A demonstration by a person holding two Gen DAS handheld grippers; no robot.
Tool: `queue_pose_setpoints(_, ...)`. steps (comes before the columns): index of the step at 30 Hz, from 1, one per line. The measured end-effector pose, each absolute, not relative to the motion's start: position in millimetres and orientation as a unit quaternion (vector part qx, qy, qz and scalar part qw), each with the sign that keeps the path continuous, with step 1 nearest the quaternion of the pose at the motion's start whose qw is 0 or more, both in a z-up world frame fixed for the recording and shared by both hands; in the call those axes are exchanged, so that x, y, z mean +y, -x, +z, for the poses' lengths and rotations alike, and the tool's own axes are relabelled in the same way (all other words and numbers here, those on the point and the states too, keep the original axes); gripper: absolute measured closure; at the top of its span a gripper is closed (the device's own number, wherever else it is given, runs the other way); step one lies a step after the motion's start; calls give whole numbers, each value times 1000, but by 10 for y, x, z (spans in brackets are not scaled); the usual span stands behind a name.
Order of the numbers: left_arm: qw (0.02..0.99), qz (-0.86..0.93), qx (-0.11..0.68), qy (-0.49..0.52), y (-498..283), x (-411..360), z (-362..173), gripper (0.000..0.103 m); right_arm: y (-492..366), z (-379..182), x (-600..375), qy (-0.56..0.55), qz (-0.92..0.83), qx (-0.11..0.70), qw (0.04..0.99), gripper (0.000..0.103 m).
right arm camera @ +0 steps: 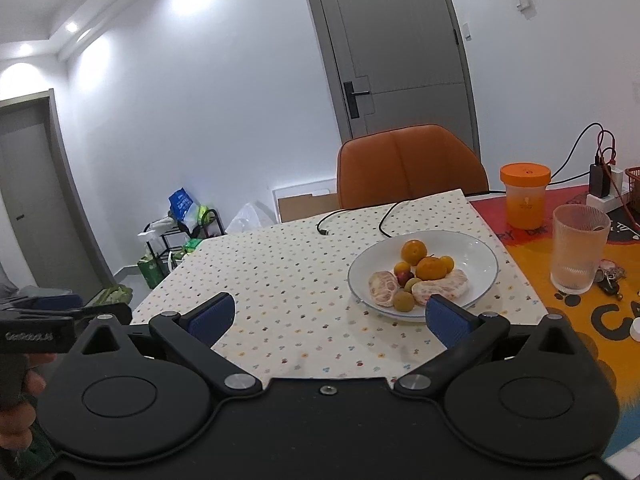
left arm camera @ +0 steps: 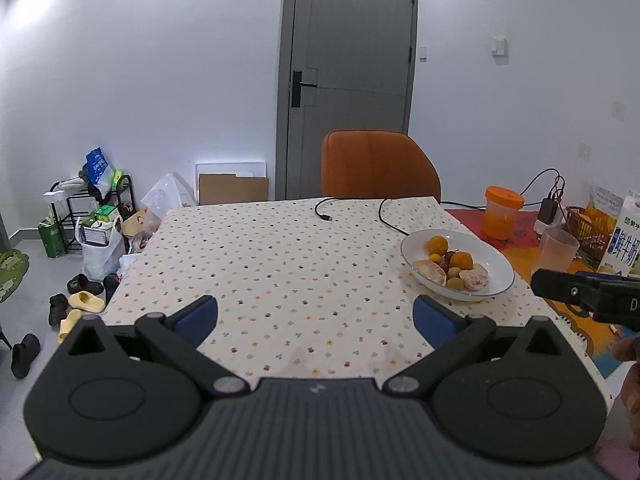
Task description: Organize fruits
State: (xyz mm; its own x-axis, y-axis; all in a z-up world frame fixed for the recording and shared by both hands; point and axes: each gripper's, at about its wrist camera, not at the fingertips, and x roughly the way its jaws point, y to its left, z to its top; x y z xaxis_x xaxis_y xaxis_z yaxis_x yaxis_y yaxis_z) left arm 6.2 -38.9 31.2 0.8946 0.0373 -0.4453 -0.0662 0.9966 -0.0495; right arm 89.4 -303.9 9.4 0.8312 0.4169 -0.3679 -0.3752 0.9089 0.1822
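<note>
Left gripper (left arm camera: 316, 316) and right gripper (right arm camera: 328, 316) are both wide open and empty above the surface (left arm camera: 280, 264). The fruits (right arm camera: 420, 276), oranges, peeled segments and what appear to be small plums, lie in the plate (right arm camera: 480, 252), just beyond the right gripper.

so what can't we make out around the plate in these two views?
- Plate near rim: right wrist view, hidden by right gripper finger.
- Small dark fruits: left wrist view, too small to identify.
- Milk carton: left wrist view, cut off by the frame edge.

Oranges (right arm camera: 430, 269) and peeled pomelo (right arm camera: 383, 289) fill white plate (right arm camera: 480, 258).
</note>
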Motion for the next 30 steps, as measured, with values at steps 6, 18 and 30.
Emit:
queue_pose_setpoints(6, 975, 28, 219, 28, 76, -359, 323, 0, -804, 126, -2908, -52, 229, 207, 950, 0)
queue_pose_setpoints(18, 974, 49, 218, 37, 117, -213, 291, 0, -708, 105, -2670, -23, 239, 204, 949, 0)
queue_pose_setpoints(30, 973, 44, 226, 34, 96, -231, 266, 0, -712, 87, -2665, -17, 235, 204, 950, 0)
